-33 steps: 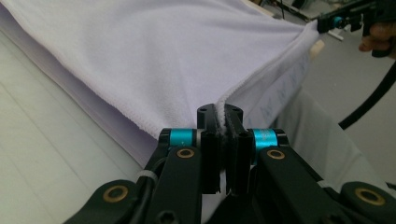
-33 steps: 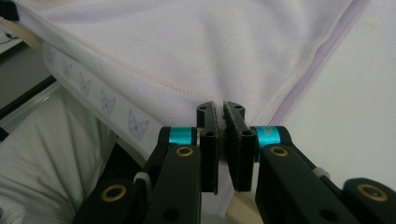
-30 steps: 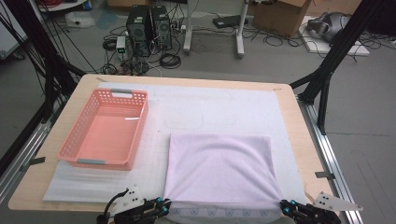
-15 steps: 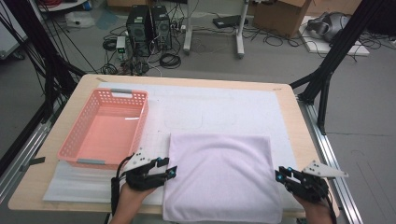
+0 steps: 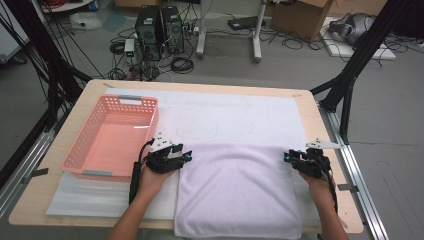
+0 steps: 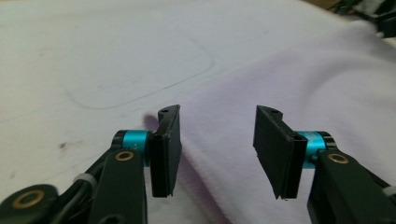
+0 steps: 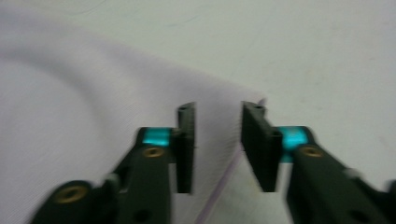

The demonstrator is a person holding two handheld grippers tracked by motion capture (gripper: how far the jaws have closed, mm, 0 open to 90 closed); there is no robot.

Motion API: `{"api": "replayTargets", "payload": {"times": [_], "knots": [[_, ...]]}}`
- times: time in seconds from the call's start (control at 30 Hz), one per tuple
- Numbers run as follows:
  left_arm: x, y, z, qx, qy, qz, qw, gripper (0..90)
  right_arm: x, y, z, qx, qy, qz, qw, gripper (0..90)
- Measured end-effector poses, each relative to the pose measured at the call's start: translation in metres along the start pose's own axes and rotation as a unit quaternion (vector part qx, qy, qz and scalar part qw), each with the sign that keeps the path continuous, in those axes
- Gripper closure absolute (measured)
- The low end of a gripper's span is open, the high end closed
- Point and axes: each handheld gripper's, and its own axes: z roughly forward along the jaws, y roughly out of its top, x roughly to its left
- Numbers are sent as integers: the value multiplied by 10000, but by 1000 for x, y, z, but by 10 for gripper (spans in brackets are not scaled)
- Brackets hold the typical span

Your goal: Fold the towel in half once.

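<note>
A lavender towel (image 5: pixel 240 192) lies flat on the white mat (image 5: pixel 235 112), reaching to the table's near edge. My left gripper (image 5: pixel 187 155) sits at the towel's far left corner. In the left gripper view its jaws (image 6: pixel 217 140) stand open over the towel's edge (image 6: pixel 303 84), and the cloth lies under them unpinched. My right gripper (image 5: pixel 288 158) is at the far right corner. Its jaws (image 7: pixel 217 140) are open above the towel's corner (image 7: pixel 93 93), which they do not press. Both pairs of jaws have just been opening, the right pair most recently.
An empty pink basket (image 5: pixel 120 100) stands on the mat just left of my left gripper. The wooden table (image 5: pixel 312 117) ends close to the right of my right hand, with a metal rail (image 5: pixel 357 170) along it. Bare mat lies beyond the towel.
Both hands have travelled from the towel's near corners along its sides to the far corners. Both pairs of jaws, shut a second ago, now stand apart.
</note>
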Motion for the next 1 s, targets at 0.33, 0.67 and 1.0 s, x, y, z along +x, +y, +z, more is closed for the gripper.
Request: {"api": "replayTargets", "payload": {"times": [0.33, 0.67, 1.0], "knots": [[8, 18, 33, 787, 422, -167, 9959, 462, -18, 6, 24, 425, -164, 195, 9988, 413], [4, 21, 33, 616, 347, -114, 9974, 837, -9, 9, 28, 614, 211, -385, 9971, 857], [15, 65, 26, -393, 613, 193, 9972, 839, -18, 42, 11, -379, -285, -430, 9979, 865]]}}
